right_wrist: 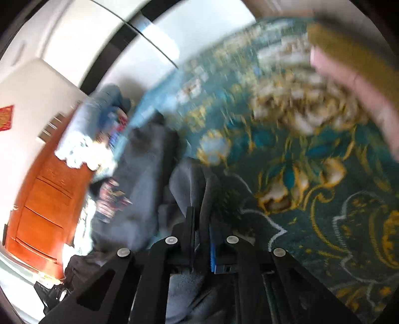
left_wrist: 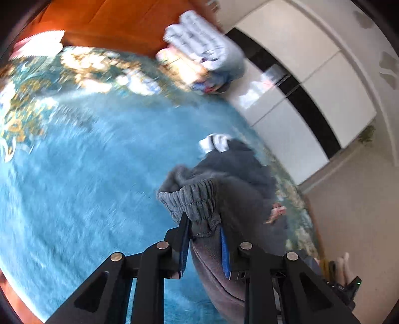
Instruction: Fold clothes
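Note:
Grey sweatpants [left_wrist: 224, 184] with a ribbed elastic waistband hang over a blue floral carpet [left_wrist: 87, 154]. My left gripper [left_wrist: 203, 224] is shut on the waistband, the cloth bunched between its black and blue fingers. In the right wrist view the same grey sweatpants [right_wrist: 149, 162] trail away to the upper left, blurred by motion. My right gripper [right_wrist: 199, 219] is shut on a fold of that cloth, lifted above the carpet [right_wrist: 311, 199].
A stack of folded clothes [left_wrist: 199, 47] sits at the carpet's far edge near an orange wooden door [left_wrist: 119, 22]. White cabinets [left_wrist: 311, 74] with a black strip line the right side. A yellow and pink blurred object [right_wrist: 354, 64] lies at the upper right.

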